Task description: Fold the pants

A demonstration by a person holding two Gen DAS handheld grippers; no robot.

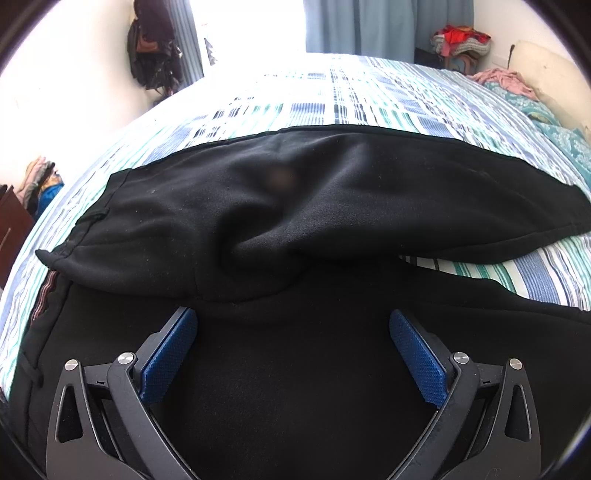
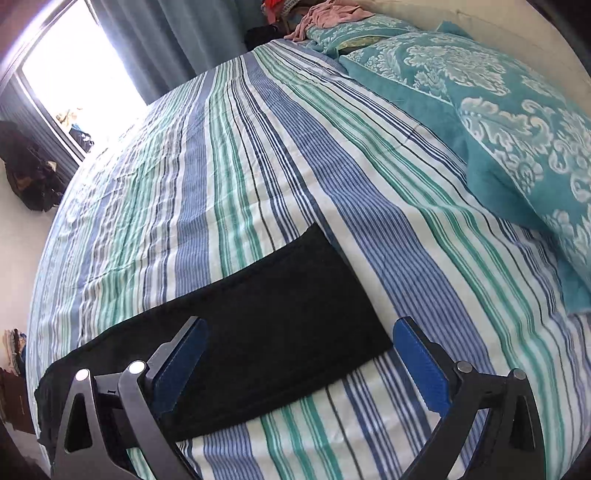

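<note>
- The black pants lie spread on the striped bedspread, reaching from the left side of the bed to the right in the left wrist view.
- One leg is laid over across the far part of the garment, with a deep crease near its middle; the other leg runs off to the lower right, and a wedge of bedspread shows between the two.
- The left gripper hangs over the near part of the pants with its jaws spread wide, its blue pads clear of each other and nothing between them but the dark cloth below.
- Whether those pads touch the cloth cannot be told.
- In the right wrist view, the right gripper also has its jaws wide apart, holding nothing, above the hem end of a pant leg that lies flat on the stripes.
- A teal patterned pillow sits at the head of the bed, well apart from the pants.
- A pink garment lies crumpled beyond the pillow.
</note>
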